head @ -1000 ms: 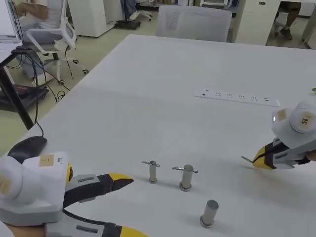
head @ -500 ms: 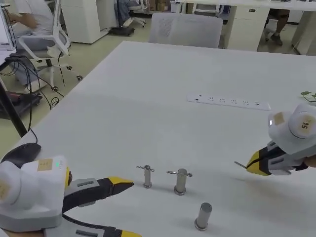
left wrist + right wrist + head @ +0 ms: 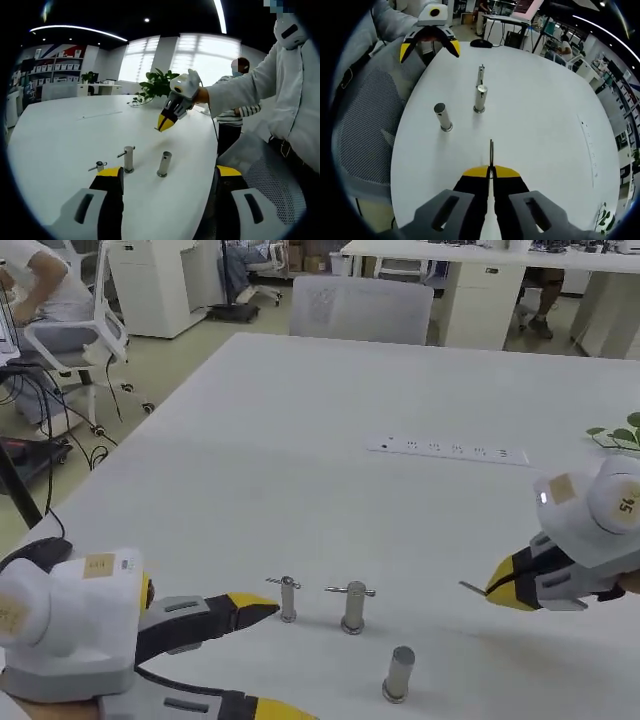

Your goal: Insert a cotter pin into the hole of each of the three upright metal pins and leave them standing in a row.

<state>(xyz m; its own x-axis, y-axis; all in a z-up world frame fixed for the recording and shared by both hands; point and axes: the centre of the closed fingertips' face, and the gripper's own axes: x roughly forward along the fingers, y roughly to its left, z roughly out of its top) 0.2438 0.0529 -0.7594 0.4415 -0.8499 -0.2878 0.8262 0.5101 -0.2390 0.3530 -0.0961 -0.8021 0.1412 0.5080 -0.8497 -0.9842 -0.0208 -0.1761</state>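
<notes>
On the bench (image 3: pixel 250 440) I see the middle pin (image 3: pixel 353 608), with the left pin (image 3: pixel 288 599) at its 9 o'clock and the near pin (image 3: pixel 400 673) at its 5 o'clock. My left gripper (image 3: pixel 272 658) is at 8 o'clock of them. My right gripper (image 3: pixel 492 592) is at 3 o'clock, with a cotter pin (image 3: pixel 472 588) between its fingers. A power strip (image 3: pixel 445 450) lies far behind at 12 o'clock.

A wide white counter (image 3: pixel 300 440) stands in an open office — a grey chair (image 3: pixel 360 310) at its far edge, a leafy plant (image 3: pixel 615 432) at its right edge. Beyond: pale floor (image 3: pixel 180 360), white cabinets (image 3: pixel 150 280), bright windows (image 3: pixel 210 55), ceiling light strips (image 3: pixel 75 26).
</notes>
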